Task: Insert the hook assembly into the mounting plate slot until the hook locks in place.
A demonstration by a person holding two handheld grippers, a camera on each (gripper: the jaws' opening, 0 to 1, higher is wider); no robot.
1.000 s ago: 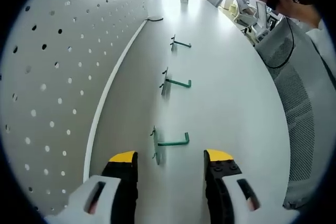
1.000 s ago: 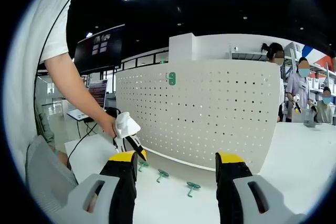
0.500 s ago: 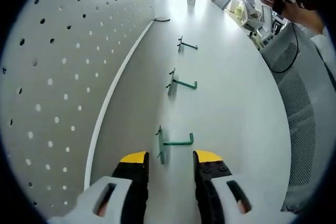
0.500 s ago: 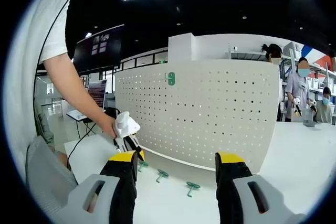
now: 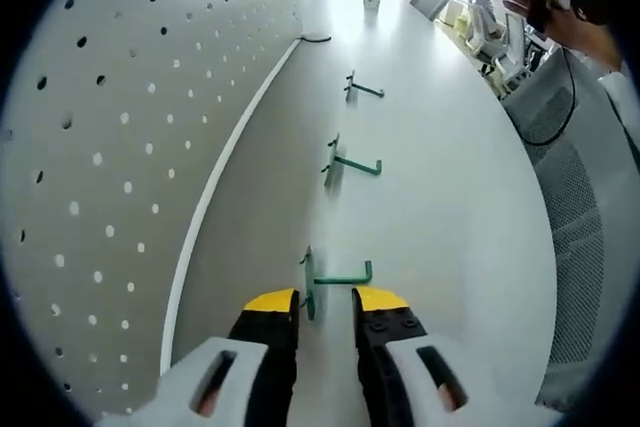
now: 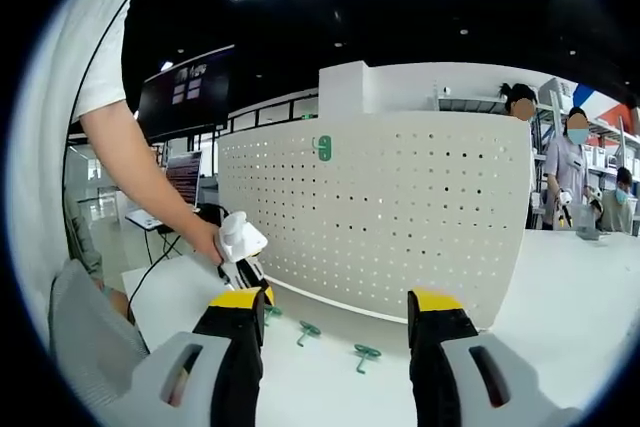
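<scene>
Three green hooks lie in a row on the white table (image 5: 450, 197) beside the white pegboard (image 5: 120, 117). The nearest hook (image 5: 338, 276) sits just ahead of my left gripper (image 5: 325, 299), its flat plate reaching down between the jaws, which stand narrowly open and apart from it. The middle hook (image 5: 350, 162) and the far hook (image 5: 362, 88) lie beyond. My right gripper (image 6: 337, 302) hangs open in the air and faces the pegboard (image 6: 400, 217), where a green hook (image 6: 322, 147) is mounted. In that view a hand holds the left gripper (image 6: 243, 259) by the hooks (image 6: 308, 331).
A mesh chair back (image 5: 575, 237) stands along the table's right edge. A black cable (image 5: 318, 39) lies at the pegboard's far end. A dark monitor (image 6: 190, 92) hangs behind on the left, and people (image 6: 575, 162) stand at the right.
My left gripper has moved forward to the nearest hook and its jaws have narrowed around the hook's plate. The right gripper has barely moved.
</scene>
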